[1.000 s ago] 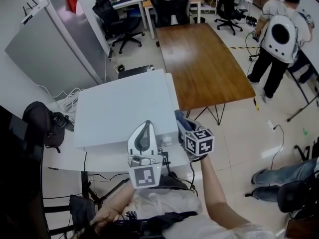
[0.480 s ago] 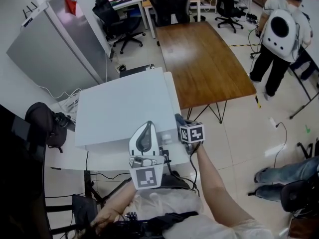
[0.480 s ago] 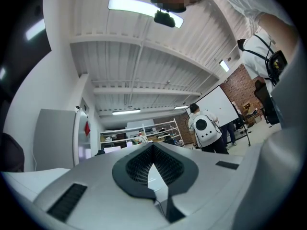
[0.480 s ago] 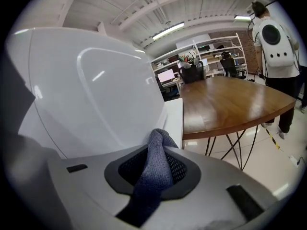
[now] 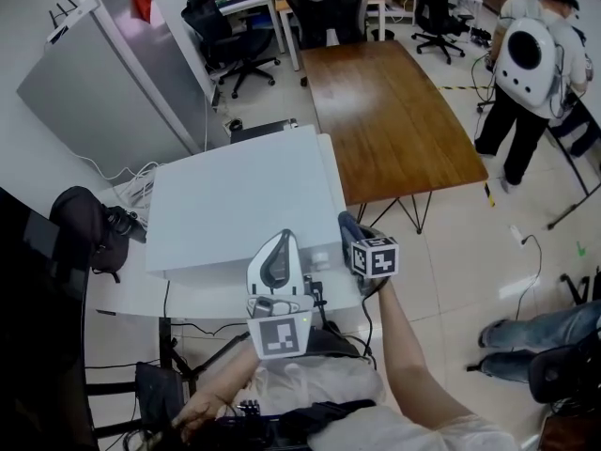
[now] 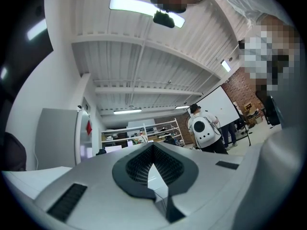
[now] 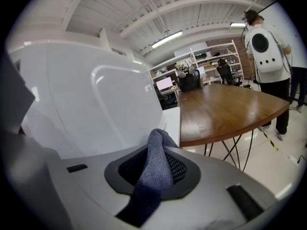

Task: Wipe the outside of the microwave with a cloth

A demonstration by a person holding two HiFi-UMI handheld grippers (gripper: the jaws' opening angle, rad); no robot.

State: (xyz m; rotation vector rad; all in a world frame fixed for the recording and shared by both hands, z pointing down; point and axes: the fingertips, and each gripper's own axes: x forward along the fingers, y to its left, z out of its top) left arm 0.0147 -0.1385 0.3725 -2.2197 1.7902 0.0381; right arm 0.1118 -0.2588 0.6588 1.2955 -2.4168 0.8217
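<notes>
The white microwave (image 5: 239, 205) stands on a white table (image 5: 122, 294) just in front of me. My right gripper (image 5: 349, 231) is at its right side near the front corner, shut on a blue-grey cloth (image 5: 347, 225). In the right gripper view the cloth (image 7: 156, 171) bulges from between the jaws of the right gripper (image 7: 160, 145), close to the microwave's white side wall (image 7: 96, 99). My left gripper (image 5: 279, 237) hovers over the microwave's front edge, jaws shut, nothing in them. In its own view the left gripper (image 6: 153, 147) points slightly upward.
A brown wooden table (image 5: 394, 111) stands to the right behind the microwave. A grey fridge (image 5: 103, 83) is at the far left, a black bag (image 5: 84, 233) beside the white table. A person with a white backpack (image 5: 531, 54) stands at the far right, near office chairs (image 5: 221, 36).
My right gripper has sunk along the microwave's right side with the cloth still in it. The left gripper has stayed where it was.
</notes>
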